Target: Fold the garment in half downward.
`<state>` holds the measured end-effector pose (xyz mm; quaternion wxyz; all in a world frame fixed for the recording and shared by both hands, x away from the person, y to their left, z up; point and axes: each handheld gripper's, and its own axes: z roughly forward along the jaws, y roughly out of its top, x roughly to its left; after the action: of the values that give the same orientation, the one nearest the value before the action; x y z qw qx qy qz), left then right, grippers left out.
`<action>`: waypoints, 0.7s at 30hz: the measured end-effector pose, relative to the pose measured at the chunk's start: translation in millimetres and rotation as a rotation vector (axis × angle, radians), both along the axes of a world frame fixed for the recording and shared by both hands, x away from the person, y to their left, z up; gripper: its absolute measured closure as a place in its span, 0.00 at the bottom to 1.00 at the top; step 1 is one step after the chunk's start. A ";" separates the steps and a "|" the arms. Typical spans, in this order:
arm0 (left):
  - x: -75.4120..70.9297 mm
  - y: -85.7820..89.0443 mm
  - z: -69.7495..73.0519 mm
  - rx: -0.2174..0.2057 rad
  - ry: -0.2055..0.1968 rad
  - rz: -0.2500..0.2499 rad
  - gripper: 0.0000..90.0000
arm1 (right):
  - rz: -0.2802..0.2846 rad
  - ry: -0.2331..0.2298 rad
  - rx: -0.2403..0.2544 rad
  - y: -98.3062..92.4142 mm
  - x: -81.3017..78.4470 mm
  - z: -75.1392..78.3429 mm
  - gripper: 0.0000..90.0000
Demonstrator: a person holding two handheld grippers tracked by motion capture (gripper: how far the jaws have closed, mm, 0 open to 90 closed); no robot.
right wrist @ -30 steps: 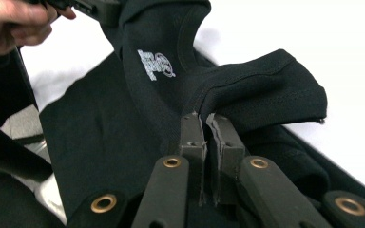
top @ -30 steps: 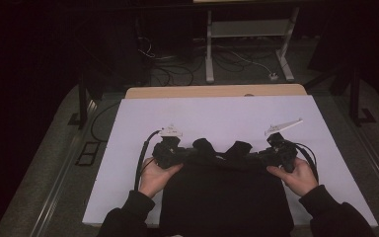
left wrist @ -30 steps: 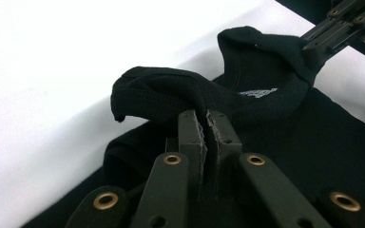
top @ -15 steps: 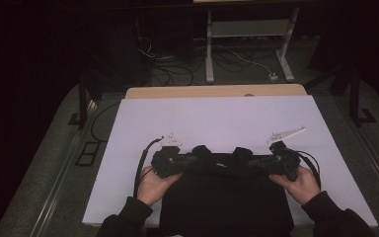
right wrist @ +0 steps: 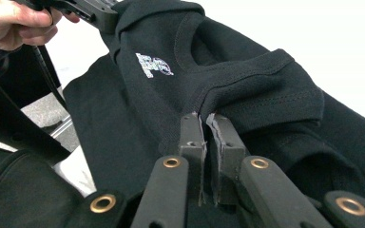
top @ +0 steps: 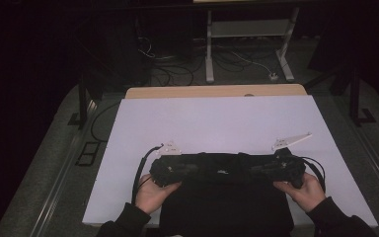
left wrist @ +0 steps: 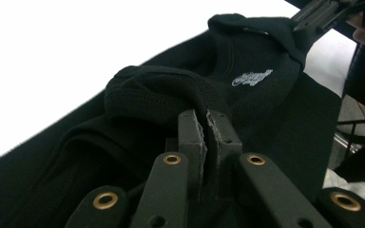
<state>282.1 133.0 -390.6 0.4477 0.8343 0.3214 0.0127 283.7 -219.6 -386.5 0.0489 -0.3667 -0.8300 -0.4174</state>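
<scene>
A black knit garment [top: 227,197] is lying at the near edge of the smooth white table top [top: 217,123], its lower part hanging over that edge toward the person. The cloth is soft and matte, with rows of stitching along its hems and a ribbed round neckline, just below which a small pale printed logo [left wrist: 252,77] is sitting.

The left gripper [left wrist: 208,124] is pinching a bunched fold of the garment near the neckline: its two flat black jaws, faced with rough grey pads, are standing nearly together with only the thin layer of fabric between them. The right gripper [right wrist: 208,124] is clamping the matching fold on the other side of the neckline in the same way, jaws almost closed on the cloth.

Between the two grippers the garment's upper edge is stretching into a taut, straight band. Brass-coloured rivets are showing on the angular black linkage arms behind each pair of jaws.
</scene>
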 end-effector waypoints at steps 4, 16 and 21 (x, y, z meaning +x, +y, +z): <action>-5.1 0.2 -2.0 0.006 0.012 -0.011 0.94 | 0.011 0.014 -0.003 0.5 -6.7 -3.9 0.93; -12.5 0.1 -12.6 0.015 0.073 -0.047 0.94 | 0.041 0.051 -0.028 5.8 -16.5 -12.7 0.92; -17.5 -0.2 -13.0 0.017 0.078 -0.061 0.94 | 0.046 0.055 -0.018 5.2 -20.6 -12.3 0.92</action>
<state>264.6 132.8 -403.7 0.4281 0.8474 0.3127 -0.0308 263.1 -214.4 -398.8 0.0779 -0.3594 -0.8403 -0.3983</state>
